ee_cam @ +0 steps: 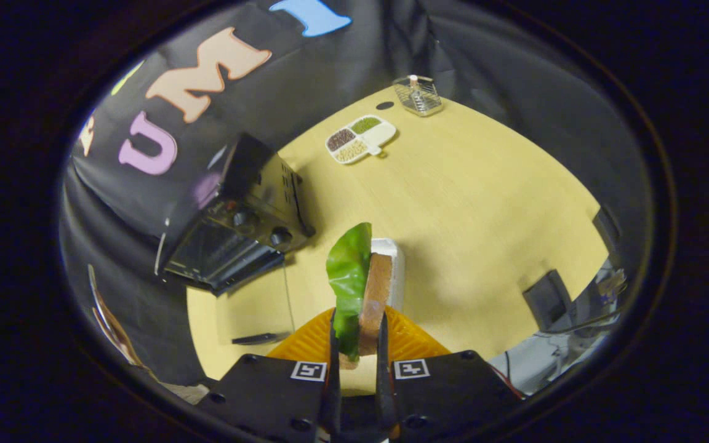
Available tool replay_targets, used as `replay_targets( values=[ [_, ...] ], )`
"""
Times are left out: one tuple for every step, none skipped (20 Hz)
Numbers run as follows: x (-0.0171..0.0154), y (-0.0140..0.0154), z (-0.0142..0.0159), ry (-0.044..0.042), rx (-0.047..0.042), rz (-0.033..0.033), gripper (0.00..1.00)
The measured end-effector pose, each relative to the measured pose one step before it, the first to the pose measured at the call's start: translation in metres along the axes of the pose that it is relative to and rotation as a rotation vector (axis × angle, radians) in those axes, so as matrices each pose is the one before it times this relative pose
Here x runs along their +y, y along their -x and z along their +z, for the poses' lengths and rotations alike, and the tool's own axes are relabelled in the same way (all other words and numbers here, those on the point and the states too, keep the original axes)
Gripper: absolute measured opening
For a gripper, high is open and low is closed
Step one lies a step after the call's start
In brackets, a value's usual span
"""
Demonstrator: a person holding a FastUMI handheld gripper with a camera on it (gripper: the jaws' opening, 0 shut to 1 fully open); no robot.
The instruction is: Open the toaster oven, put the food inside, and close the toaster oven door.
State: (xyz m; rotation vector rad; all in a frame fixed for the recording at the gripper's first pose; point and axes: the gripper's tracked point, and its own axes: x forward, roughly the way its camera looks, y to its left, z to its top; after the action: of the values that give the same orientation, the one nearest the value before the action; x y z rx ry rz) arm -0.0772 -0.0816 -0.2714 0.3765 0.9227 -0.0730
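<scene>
Pale wooden counter [465,203] is seen beneath the sandwich [364,286], which is clamped between both fingers of the hand-held gripper [359,357] above an orange plate [413,344]. Beyond and leftward, the toaster oven [237,227] is seen with its glass door [256,307] lowered open.

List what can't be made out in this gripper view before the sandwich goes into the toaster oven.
- Toaster oven interior: dark past the open glass door; rack unreadable.
- Its knobs' settings: too small.
- Sandwich lower end: covered by the gripper fingers shut on it.
- Orange plate: mostly hidden behind fingers and sandwich.
- Divided dish contents: too small to identify.
- Clear container: contents too small to tell.
</scene>
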Motion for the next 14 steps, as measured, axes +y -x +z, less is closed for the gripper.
replay_targets(
  values=[
    [0.00868,0.00192,0.00108,-0.0308,-0.02218,0.03249,0.26],
    [0.00769,0.00312,-0.00091,-0.03134,-0.01938,0.02026,0.26],
    [0.0082,0.0023,-0.00113,-0.0361,-0.01196,0.02628,0.26],
    [0.00902,0.00176,-0.0029,-0.0363,-0.00573,0.02077,0.25],
    [0.00944,0.00194,-0.00227,-0.02606,-0.00858,0.02296,0.25],
    [0.01102,0.0015,-0.00092,-0.01569,-0.01267,0.02474,0.25],
    [0.01039,0.00019,-0.00214,-0.00625,-0.01195,0.02395,0.25],
    [0.01099,-0.002,-0.00336,-0.00644,-0.00966,0.02095,0.25],
    [0.01086,-0.00233,-0.00423,-0.00842,-0.00447,0.02139,0.25],
    [0.01178,-0.00239,-0.00602,-0.01175,-0.00189,0.02309,0.25],
    [0.01059,-0.00495,-0.00604,-0.01291,0.00066,0.02449,0.25],
    [0.01064,-0.00409,-0.00637,-0.01451,0.00094,0.02296,0.25],
    [0.008,-0.00806,-0.00736,-0.01081,0.00934,0.01813,0.25],
    [0.00543,-0.00776,-0.00969,-0.01188,0.01166,0.00479,0.25]
  ],
)
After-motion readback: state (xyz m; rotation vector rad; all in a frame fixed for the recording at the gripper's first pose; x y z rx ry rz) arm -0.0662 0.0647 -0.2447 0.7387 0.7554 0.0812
